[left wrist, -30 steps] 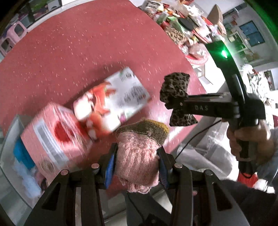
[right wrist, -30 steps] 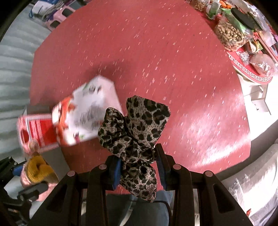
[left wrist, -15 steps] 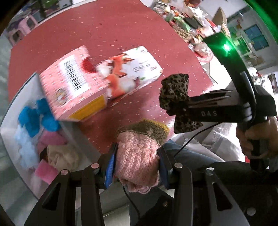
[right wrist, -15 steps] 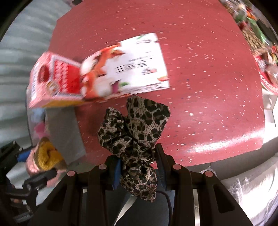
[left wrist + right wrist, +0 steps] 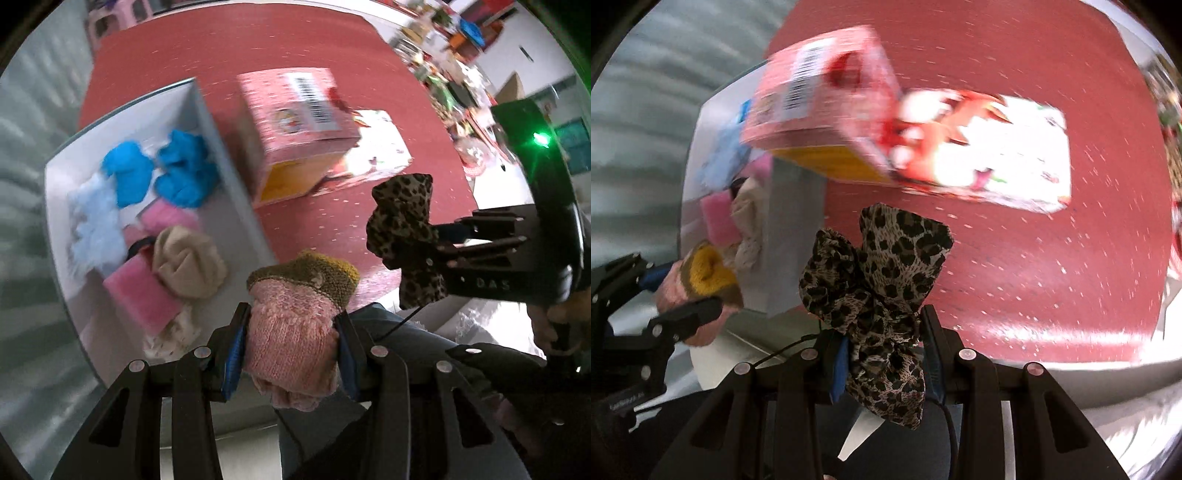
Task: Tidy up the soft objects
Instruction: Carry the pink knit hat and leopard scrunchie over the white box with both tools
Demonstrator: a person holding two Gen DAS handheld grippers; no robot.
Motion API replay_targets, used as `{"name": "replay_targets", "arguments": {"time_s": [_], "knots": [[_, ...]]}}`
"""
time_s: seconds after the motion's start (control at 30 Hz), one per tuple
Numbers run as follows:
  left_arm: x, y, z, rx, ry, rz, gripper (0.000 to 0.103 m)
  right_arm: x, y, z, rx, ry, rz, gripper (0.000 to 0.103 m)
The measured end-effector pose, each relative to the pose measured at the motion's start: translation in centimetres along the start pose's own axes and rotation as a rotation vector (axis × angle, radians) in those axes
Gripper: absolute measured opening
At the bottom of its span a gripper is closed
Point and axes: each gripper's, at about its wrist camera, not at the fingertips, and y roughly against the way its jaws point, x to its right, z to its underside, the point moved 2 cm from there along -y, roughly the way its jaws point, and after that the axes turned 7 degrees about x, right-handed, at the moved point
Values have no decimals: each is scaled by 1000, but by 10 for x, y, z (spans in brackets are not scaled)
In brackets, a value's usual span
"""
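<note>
From the left wrist view, the left gripper (image 5: 291,349) is clamped on a pink knitted sock (image 5: 291,332) with an olive and mustard cuff, its blue-lined pads pressing both sides. The grey bin (image 5: 207,122) serves as landmark: inside it lie two bright blue plush pieces (image 5: 159,173), a pale blue fluffy item (image 5: 96,225), a beige soft bundle (image 5: 188,266) and a pink sponge-like block (image 5: 140,295). Just right of the bin, on the red table (image 5: 221,48), stands a pink carton (image 5: 299,129), with a white printed box (image 5: 373,147) beyond it. Further right of the bin, the right gripper (image 5: 424,240) grips a leopard-print scrunchie (image 5: 402,221), held by a hand (image 5: 561,317).

From the right wrist view, the right gripper (image 5: 882,354) is closed on the leopard-print scrunchie (image 5: 879,273), which hovers just right of the bin's wall (image 5: 790,236). The sock (image 5: 701,273) sits in the left gripper (image 5: 679,291) at the bin's near edge. The blurred pink carton (image 5: 820,92) and white box (image 5: 993,151) lie beyond.
</note>
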Motion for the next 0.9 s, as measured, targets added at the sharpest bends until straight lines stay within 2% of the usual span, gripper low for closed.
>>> {"name": "replay_targets", "arguments": {"time_s": [0.23,0.5,0.9], "knots": [[-35,10,16,35,113,-29,46,-41,1,-7,-6,144,-7,36],[-58,20,27,73,212,-69,46,-96,-1,-14,6,272,-26,36],[-91,29,33,107,335,-131,46,-135,13,-38,53,348,-49,36]]}}
